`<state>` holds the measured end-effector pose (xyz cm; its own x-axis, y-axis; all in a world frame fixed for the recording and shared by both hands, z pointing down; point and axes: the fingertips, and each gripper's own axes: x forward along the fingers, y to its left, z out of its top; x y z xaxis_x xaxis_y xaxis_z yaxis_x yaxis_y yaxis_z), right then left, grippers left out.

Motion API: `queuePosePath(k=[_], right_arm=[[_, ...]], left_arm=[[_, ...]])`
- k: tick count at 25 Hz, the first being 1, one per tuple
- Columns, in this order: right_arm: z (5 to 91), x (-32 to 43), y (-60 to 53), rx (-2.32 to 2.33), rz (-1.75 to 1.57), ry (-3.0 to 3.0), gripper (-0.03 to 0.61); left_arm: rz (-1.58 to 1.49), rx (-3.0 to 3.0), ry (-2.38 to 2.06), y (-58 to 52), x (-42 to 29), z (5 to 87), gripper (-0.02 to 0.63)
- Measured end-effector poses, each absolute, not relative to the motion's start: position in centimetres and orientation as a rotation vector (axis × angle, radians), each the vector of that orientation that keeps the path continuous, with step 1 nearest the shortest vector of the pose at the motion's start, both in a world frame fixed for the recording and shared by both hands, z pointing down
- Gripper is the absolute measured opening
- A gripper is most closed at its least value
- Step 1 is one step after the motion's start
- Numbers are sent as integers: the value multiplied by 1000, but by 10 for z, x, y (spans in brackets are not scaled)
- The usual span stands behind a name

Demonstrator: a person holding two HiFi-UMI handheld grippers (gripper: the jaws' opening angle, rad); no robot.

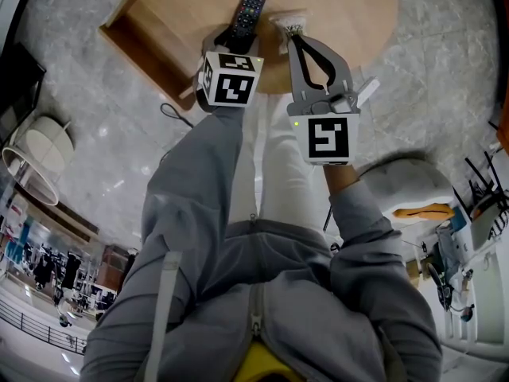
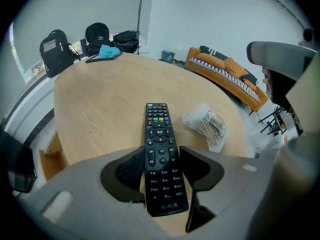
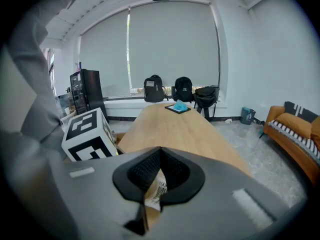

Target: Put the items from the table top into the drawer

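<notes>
A: Grey jacket sleeves (image 1: pixel 191 213) closest, down the middle of the head view. And past them?
B: Two marker cubes (image 1: pixel 231 78), out over the near edge of the wooden surface (image 1: pixel 350 6).
A: And the left hand-held gripper (image 2: pixel 162 156)?
B: Tilted steeply down over the black remote (image 2: pixel 159 129). Jaws spread to either side of it: left pad right at one long edge, right pad just beside the other, with a sliver of wood between.
A: And the remote itself?
B: Flat on the surface, keypad up, close to the near edge and lengthwise away from it.
A: And the right hand-held gripper (image 3: pixel 160 168)?
B: Pressed together on a clear packet (image 3: pixel 156 191) of thin white sticks, pinching one end of it.
A: Where on the surface?
B: Near the same edge, just right of the remote, not touching it.
A: And the drawer (image 1: pixel 151 50)?
B: Wooden, standing open at the surface's left edge, left of the left hand-held gripper in the head view.
A: Anything at the far end?
B: Blue cloth (image 3: pixel 180 105) on a flat dark thing near the far edge. Dark backpacks (image 3: pixel 154 90) beyond that edge, below the window blind (image 3: pixel 170 44). Orange sofa (image 2: pixel 225 66) off to the right, on pale marble floor (image 1: pixel 71 110).
</notes>
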<state>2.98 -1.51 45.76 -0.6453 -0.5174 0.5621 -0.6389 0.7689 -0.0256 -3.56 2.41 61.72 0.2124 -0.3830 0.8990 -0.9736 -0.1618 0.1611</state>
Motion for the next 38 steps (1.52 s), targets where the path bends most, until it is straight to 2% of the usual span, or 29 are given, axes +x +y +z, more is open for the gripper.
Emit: queuePosePath(k=[17,30,38], right_arm=[[456,2,-12,804,259,-2439,0],[464,-54,8,642,221,-2465,0],[472,-79,14,579,208,-2465,0]], left_arm=[[691,1734,-1520,27,-66,538,221],[506,1466,-1789,73,-179,519,221],[405,1243,-1871,109,-243,543,221]])
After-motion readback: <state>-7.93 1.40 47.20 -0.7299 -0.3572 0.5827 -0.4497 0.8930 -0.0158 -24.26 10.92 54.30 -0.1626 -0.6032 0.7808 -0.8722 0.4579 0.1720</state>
